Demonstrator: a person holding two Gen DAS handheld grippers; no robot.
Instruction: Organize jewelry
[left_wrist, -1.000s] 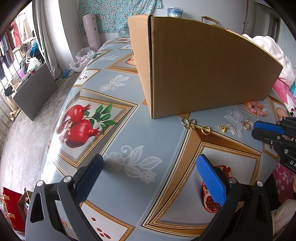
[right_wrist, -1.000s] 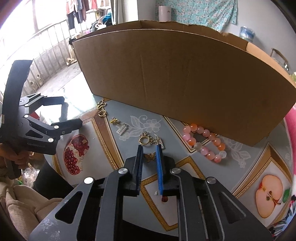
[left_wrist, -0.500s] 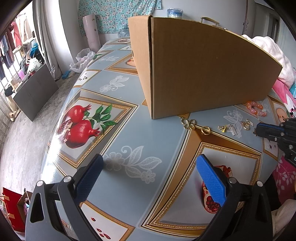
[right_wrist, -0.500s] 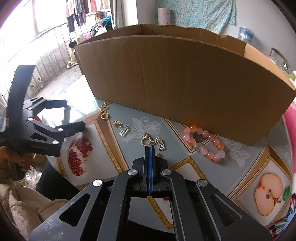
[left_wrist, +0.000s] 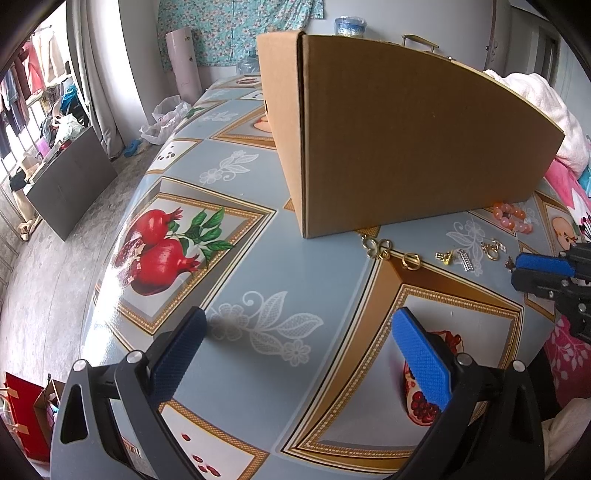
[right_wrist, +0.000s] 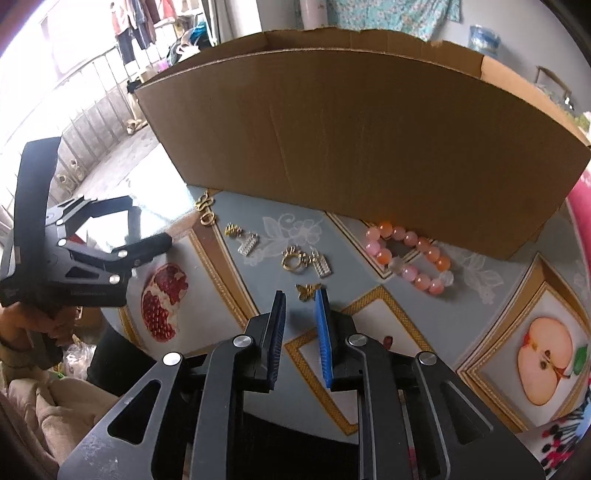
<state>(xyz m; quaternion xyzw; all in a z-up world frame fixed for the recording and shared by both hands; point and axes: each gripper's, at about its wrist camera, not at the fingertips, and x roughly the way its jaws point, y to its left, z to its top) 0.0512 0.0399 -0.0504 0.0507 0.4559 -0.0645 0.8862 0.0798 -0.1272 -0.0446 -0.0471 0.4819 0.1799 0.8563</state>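
A small gold butterfly charm (right_wrist: 308, 291) lies flat on the tablecloth. My right gripper (right_wrist: 300, 293) stands over it with its jaws opening; the charm sits just at the tips, close to the right pad, and neither pad presses on it. Beyond it lie a gold ring (right_wrist: 293, 260), two silver bars (right_wrist: 322, 265), more gold pieces (right_wrist: 207, 218) and a pink and orange bead bracelet (right_wrist: 410, 254). A tall cardboard box (right_wrist: 351, 147) stands behind them. My left gripper (left_wrist: 299, 314) hangs wide open over the cloth with nothing between its pads.
The fruit-patterned tablecloth (left_wrist: 258, 258) covers a round table whose edge falls away to the floor at the left. A person's hand (right_wrist: 33, 325) holds the left gripper (right_wrist: 151, 221). A pink cloth (left_wrist: 532, 107) lies behind the box (left_wrist: 406, 140).
The right jaws closed fully over the butterfly charm half a second ago and have parted again; the charm still lies on the table. The left gripper has not moved.
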